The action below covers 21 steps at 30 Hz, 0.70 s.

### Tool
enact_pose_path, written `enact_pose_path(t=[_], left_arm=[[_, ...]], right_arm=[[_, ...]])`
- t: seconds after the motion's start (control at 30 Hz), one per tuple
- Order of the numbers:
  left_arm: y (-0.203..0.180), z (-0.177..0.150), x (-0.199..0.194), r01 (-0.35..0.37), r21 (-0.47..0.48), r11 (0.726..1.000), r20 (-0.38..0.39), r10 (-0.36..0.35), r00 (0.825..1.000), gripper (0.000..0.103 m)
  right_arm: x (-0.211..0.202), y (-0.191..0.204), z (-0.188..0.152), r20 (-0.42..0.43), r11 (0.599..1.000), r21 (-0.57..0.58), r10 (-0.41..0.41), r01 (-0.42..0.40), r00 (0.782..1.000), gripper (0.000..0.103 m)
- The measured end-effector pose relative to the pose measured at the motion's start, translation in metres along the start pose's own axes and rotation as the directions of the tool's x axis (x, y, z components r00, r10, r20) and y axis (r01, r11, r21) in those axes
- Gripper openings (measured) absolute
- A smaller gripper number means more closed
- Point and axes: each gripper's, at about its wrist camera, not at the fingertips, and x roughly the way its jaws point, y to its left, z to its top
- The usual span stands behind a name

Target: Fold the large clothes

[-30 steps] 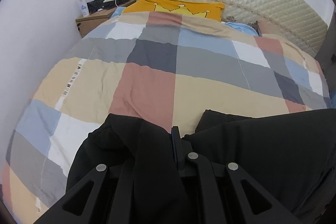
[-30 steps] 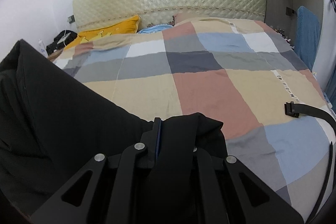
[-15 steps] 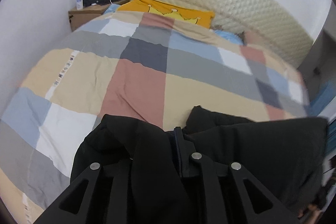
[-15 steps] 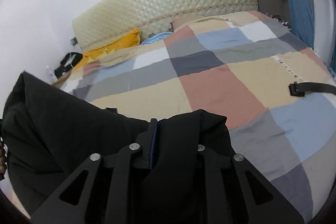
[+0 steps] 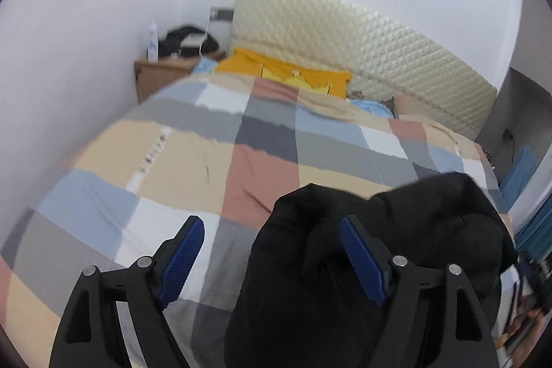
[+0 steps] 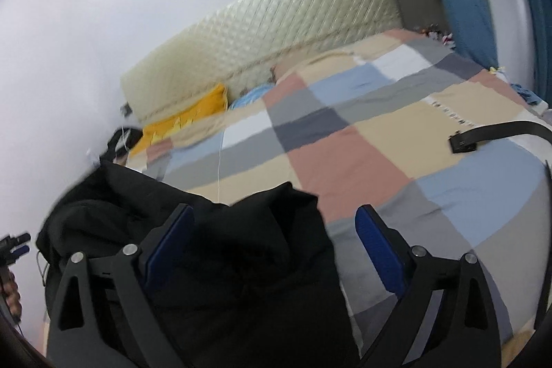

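Note:
A black garment (image 5: 379,250) lies bunched at the near edge of a bed with a checked duvet (image 5: 193,157). My left gripper (image 5: 272,250) is open, its blue pads wide apart; the cloth sits between and over the right finger (image 5: 362,257), loose. In the right wrist view the same black garment (image 6: 220,250) fills the lower left. My right gripper (image 6: 276,240) is open too, with cloth lying between the fingers and against the left pad (image 6: 165,240). The other gripper's tip shows at the far left edge (image 6: 13,244).
A cream quilted headboard (image 5: 362,50) and a yellow pillow (image 5: 286,75) are at the far end. A wooden nightstand (image 5: 162,75) with a bottle and a black bag stands at the left. A black strap with a buckle (image 6: 483,137) lies on the duvet at the right.
Both grippers were shut on the black garment; now both have opened and let it go. The cloth has slumped into a heap and both cameras have tilted upward.

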Motion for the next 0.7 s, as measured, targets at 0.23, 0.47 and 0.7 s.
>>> enact_pose_path(t=[0.23,0.47,0.7], left_arm=[[-0.073,-0.028,-0.013,0.101,0.182,0.978,-0.008,-0.101,0.995,0.081],[-0.127,-0.058,0.016,0.091,0.305,0.948,-0.044,-0.081,0.996,0.081],[-0.141,-0.055,0.079,0.02,0.267,0.963,-0.198,0.035,0.98,0.081]], right_arm=[[-0.029,0.046,-0.003,0.091,0.987,-0.144,0.079,-0.065,0.993,0.093],[-0.016,0.099,-0.036,0.016,0.943,-0.299,0.156,-0.144,0.988,0.069],[0.05,0.13,-0.078,-0.203,0.899,-0.382,0.143,-0.213,0.969,0.06]])
